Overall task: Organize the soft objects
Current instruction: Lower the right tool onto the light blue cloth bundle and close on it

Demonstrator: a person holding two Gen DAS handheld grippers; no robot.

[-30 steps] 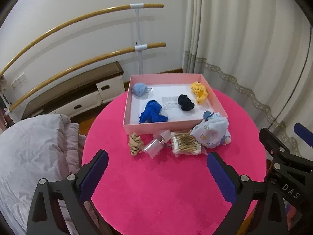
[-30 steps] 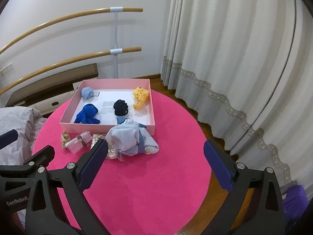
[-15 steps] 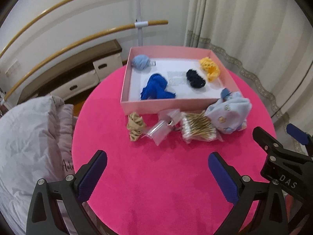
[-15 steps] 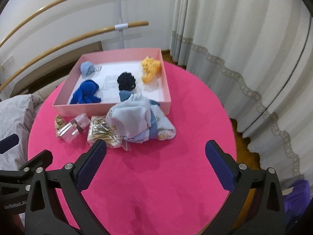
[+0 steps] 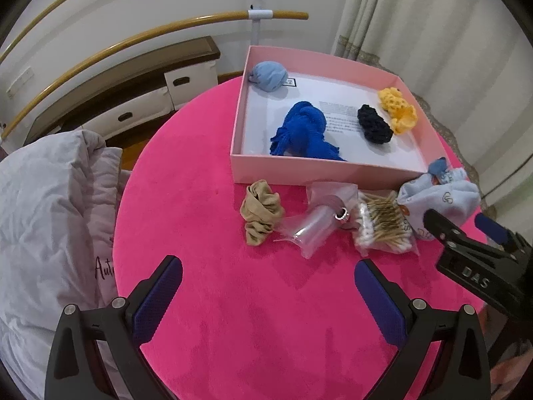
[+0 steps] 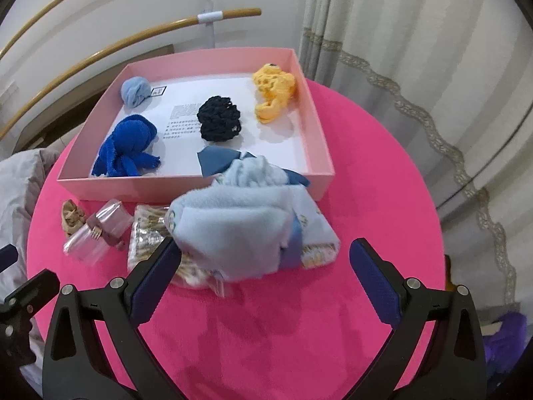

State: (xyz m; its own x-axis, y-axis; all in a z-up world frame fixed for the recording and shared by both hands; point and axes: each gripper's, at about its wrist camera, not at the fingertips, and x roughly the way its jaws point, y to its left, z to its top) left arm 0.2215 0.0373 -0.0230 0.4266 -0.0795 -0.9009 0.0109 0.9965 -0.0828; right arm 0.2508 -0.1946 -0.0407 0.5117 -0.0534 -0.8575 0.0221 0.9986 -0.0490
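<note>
left gripper (image 5: 268, 286) hangs wide open over the pink table (image 5: 266, 316), tan scrunchie (image 5: 261, 211) just ahead, then a clear bag (image 5: 316, 225), cotton swabs (image 5: 383, 225), and the pale blue cloth bundle (image 6: 240, 226) against the pink box (image 6: 196, 188), right gripper (image 6: 265, 266) spread apart just before it.

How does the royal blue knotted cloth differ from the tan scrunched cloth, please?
The royal blue knotted cloth lies inside the pink box; the tan scrunched cloth lies outside it on the pink table, near the box's front wall. The blue one looks larger and spreads loose strands; the tan one is a compact wrinkled bunch. Both are soft, bunched fabric, and neither gripper touches them.
</note>
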